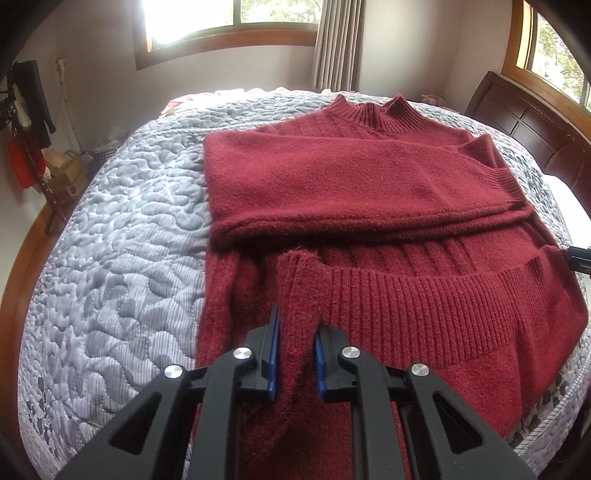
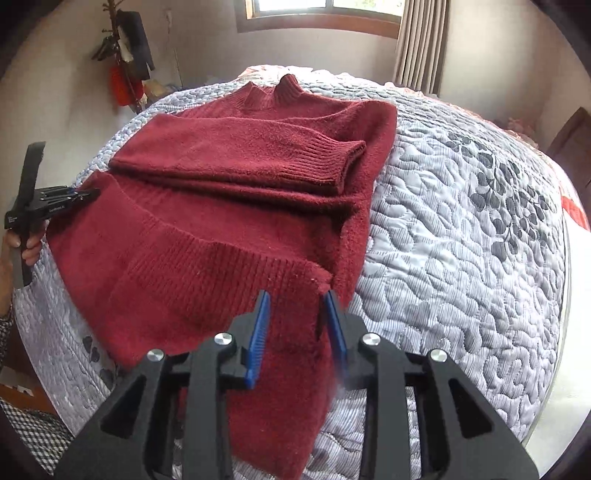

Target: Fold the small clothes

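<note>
Left claw (image 1: pixel 295 354): clenching the sweater (image 1: pixel 369 184) hem's left corner.
Right claw (image 2: pixel 297 332): gripping the opposite hem corner.
Sweater: lying sleeves-folded on the bed (image 1: pixel 122 240).

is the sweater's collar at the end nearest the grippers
No, the collar lies at the far end of the sweater, while the right gripper pinches the near hem.

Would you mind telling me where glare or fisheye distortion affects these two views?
Left wrist view: the window is blown out white, and the quilt bulges into a dome. Right wrist view: light is even, the quilt bows likewise, and corners go dark.
</note>
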`<move>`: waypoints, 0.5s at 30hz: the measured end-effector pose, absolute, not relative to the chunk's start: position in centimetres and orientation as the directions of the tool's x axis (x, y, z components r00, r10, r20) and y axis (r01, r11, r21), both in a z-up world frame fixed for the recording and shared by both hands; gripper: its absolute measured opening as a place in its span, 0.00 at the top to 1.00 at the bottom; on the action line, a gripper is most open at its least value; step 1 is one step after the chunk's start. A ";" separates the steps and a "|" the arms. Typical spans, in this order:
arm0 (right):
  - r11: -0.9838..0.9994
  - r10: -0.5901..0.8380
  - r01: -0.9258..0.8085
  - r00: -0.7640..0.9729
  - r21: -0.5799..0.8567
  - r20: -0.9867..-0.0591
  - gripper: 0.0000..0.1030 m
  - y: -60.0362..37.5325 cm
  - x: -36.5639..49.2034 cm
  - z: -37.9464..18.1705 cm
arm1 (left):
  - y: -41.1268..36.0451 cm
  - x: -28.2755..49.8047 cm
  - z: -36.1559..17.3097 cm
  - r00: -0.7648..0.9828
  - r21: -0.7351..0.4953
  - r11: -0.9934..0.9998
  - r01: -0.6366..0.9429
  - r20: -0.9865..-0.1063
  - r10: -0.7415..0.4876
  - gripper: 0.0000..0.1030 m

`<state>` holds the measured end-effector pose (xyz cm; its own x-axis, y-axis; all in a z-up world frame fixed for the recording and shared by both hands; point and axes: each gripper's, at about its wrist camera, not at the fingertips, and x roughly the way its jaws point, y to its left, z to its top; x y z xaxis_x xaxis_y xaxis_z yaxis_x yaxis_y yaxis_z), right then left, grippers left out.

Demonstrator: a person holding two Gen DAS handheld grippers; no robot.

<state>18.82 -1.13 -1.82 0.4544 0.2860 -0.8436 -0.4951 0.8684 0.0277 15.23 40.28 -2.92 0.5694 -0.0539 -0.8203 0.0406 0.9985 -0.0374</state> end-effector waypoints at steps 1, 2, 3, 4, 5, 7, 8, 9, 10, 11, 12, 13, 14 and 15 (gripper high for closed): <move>0.870 0.282 -0.491 0.448 0.030 -0.849 0.70 -1.1 19.0 -2.1 | 40.3 15.2 -2.9 0.569 -0.039 0.998 0.042 -0.821 -0.056 0.85; 0.875 0.278 -0.483 0.446 0.033 -0.851 0.70 -1.4 19.1 -2.3 | 40.4 15.2 -3.0 0.568 -0.036 0.999 0.040 -0.821 -0.052 0.85; 0.877 0.276 -0.479 0.450 0.031 -0.849 0.70 -1.4 19.2 -2.5 | 40.4 15.3 -3.0 0.566 -0.034 0.999 0.038 -0.823 -0.050 0.85; 0.879 0.273 -0.476 0.451 0.030 -0.850 0.67 -1.6 19.1 -2.7 | 40.5 15.4 -3.1 0.562 -0.038 0.998 0.040 -0.826 -0.054 0.85; 0.882 0.268 -0.471 0.451 0.028 -0.851 0.65 -1.7 19.1 -2.9 | 40.5 15.5 -3.2 0.557 -0.035 0.999 0.037 -0.829 -0.050 0.82; 0.877 0.281 -0.479 0.427 0.049 -0.859 0.64 -2.0 19.2 -3.4 | 40.5 15.8 -3.3 0.555 -0.026 0.999 0.031 -0.831 -0.039 0.75; 0.877 0.284 -0.477 0.413 0.061 -0.865 0.64 -2.0 19.4 -3.8 | 40.5 16.1 -3.4 0.552 -0.029 0.999 0.031 -0.833 -0.042 0.72; 0.878 0.283 -0.474 0.406 0.064 -0.869 0.65 -2.0 19.6 -4.1 | 40.6 16.3 -3.5 0.548 -0.034 0.999 0.028 -0.835 -0.044 0.72; 0.878 0.284 -0.475 0.404 0.066 -0.870 0.72 -2.0 19.7 -4.2 | 40.6 16.4 -3.6 0.544 -0.042 0.999 0.023 -0.837 -0.048 0.73; 0.875 0.285 -0.480 0.403 0.065 -0.869 0.76 -1.8 19.7 -4.3 | 40.6 16.5 -3.6 0.543 -0.049 0.999 0.020 -0.838 -0.052 0.73; 0.872 0.281 -0.487 0.408 0.053 -0.869 0.81 -1.6 19.6 -4.4 | 40.5 16.5 -3.6 0.543 -0.049 0.999 0.018 -0.838 -0.051 0.76; 0.868 0.273 -0.495 0.413 0.038 -0.869 0.88 -1.4 19.5 -4.3 | 40.4 16.4 -3.6 0.543 -0.048 0.999 0.022 -0.838 -0.052 0.79; 0.866 0.267 -0.499 0.414 0.028 -0.870 0.94 -1.2 19.5 -4.3 | 40.3 16.4 -3.5 0.544 -0.045 0.999 0.026 -0.838 -0.052 0.86; 0.868 0.264 -0.495 0.414 0.027 -0.871 0.94 -1.1 19.5 -4.3 | 40.3 16.2 -3.5 0.547 -0.034 0.999 0.023 -0.836 -0.041 0.90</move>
<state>19.51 -1.13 -4.26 0.4144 0.2639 -0.8710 -0.4954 0.8682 0.0274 16.25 40.28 -3.48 0.5472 -0.0411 -0.8360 0.0234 0.9992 -0.0338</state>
